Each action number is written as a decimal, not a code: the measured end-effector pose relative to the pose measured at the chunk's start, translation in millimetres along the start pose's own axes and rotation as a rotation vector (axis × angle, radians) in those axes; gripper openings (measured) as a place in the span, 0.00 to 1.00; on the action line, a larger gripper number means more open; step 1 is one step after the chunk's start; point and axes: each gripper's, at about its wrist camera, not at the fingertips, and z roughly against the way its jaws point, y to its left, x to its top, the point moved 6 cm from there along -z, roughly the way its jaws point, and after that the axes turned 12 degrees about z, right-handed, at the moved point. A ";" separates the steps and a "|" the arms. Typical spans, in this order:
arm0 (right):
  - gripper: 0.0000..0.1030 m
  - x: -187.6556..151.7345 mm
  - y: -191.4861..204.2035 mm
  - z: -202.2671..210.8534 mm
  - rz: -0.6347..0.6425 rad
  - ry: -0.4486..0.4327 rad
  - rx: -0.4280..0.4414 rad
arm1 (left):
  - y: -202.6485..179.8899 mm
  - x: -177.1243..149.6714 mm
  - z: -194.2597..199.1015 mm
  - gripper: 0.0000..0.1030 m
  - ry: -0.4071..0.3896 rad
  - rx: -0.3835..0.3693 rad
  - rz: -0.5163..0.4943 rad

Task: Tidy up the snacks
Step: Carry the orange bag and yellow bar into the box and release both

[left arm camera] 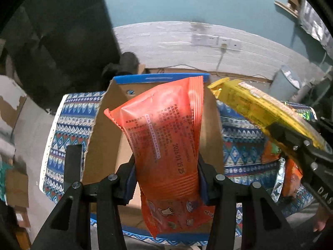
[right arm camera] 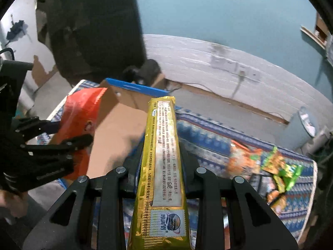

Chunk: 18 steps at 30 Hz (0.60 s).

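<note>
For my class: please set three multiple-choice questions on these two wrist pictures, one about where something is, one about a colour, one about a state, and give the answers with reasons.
1. Where do the loose snack packets lie?
A. on the patterned cloth
B. inside the cardboard box
C. on the floor

2. What colour is the packet in the right tongs?
A. green
B. yellow-gold
C. white

3. In what state are the left tongs?
A. wide open and empty
B. closed on a cup
C. closed on an orange packet

Answers:
1 A: the loose snack packets rest on the patterned cloth, beside the cardboard box.
2 B: the right tongs clamp a long yellow-gold packet.
3 C: the left tongs press on both sides of the orange packet.
</note>
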 end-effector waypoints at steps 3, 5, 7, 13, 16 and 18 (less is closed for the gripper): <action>0.27 8.8 17.2 -15.4 0.015 0.011 0.029 | 16.2 -0.1 -4.8 0.48 0.010 0.012 0.029; 0.27 14.8 26.3 -25.4 0.025 0.021 0.044 | 23.1 0.7 -7.2 0.48 0.013 0.023 0.041; 0.27 19.6 34.6 -36.4 0.028 0.032 0.061 | 30.7 1.5 -10.2 0.48 0.015 0.039 0.052; 0.27 28.7 54.0 -63.5 0.036 0.063 0.091 | 48.8 3.6 -20.8 0.48 0.021 0.099 0.056; 0.27 31.3 61.5 -75.6 0.052 0.073 0.101 | 56.1 4.4 -27.4 0.48 0.027 0.129 0.054; 0.27 33.0 64.4 -83.1 0.047 0.080 0.121 | 59.6 4.2 -31.3 0.49 0.036 0.137 0.059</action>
